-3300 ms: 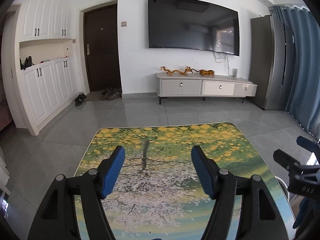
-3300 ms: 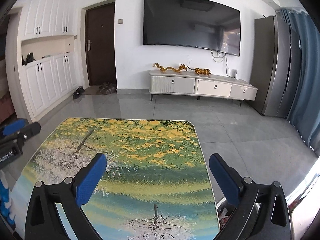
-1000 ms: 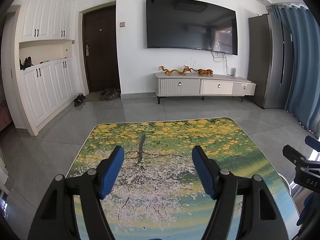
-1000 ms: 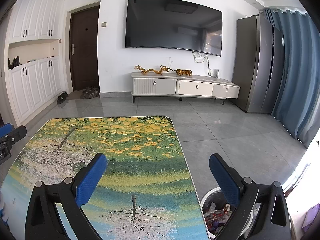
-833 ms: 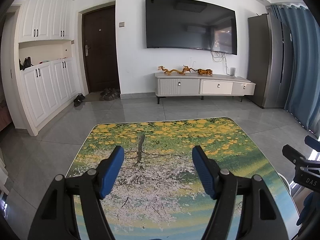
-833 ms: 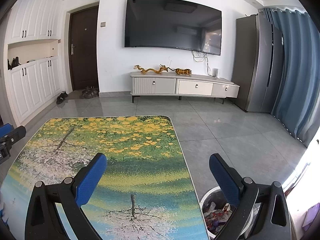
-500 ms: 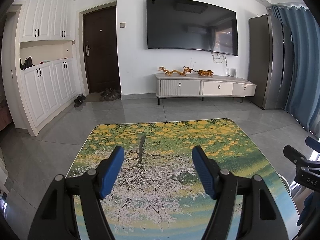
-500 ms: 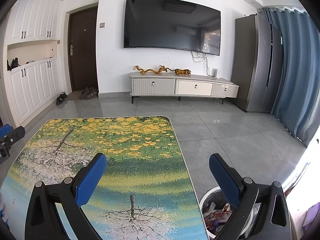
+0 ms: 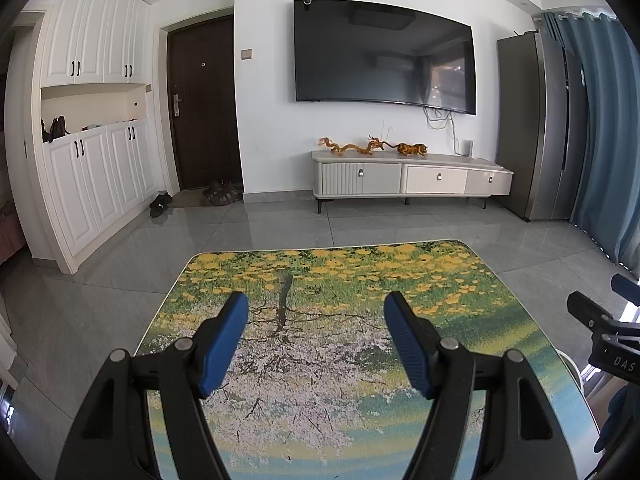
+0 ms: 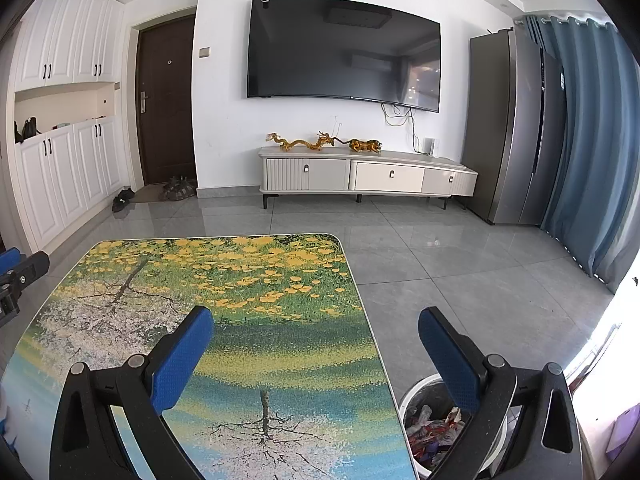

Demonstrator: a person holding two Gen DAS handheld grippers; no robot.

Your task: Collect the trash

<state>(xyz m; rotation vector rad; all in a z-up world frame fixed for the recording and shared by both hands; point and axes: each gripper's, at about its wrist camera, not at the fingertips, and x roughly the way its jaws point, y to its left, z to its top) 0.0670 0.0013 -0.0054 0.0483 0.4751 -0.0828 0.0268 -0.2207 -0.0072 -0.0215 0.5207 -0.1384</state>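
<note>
A low table (image 9: pixel 328 360) with a printed picture of trees and yellow leaves lies below both grippers; it also shows in the right wrist view (image 10: pixel 256 312). I see no loose trash on its top. A white trash bin (image 10: pixel 428 420) with crumpled wrappers stands on the floor at the table's right edge, under my right gripper's right finger. My left gripper (image 9: pixel 316 308) is open and empty above the table. My right gripper (image 10: pixel 316 324) is open wide and empty over the table's right side. Each gripper shows at the edge of the other's view.
A TV (image 9: pixel 384 52) hangs on the far wall above a low white cabinet (image 9: pixel 412 178). White cupboards (image 9: pixel 88 152) and a dark door (image 9: pixel 204 104) are on the left, shoes (image 9: pixel 160 202) by the door. A grey fridge (image 10: pixel 516 128) and blue curtain (image 10: pixel 588 140) stand on the right.
Over the last three seconds the right gripper has swung right, bringing the trash bin into view. In the last second both grippers have held nearly still.
</note>
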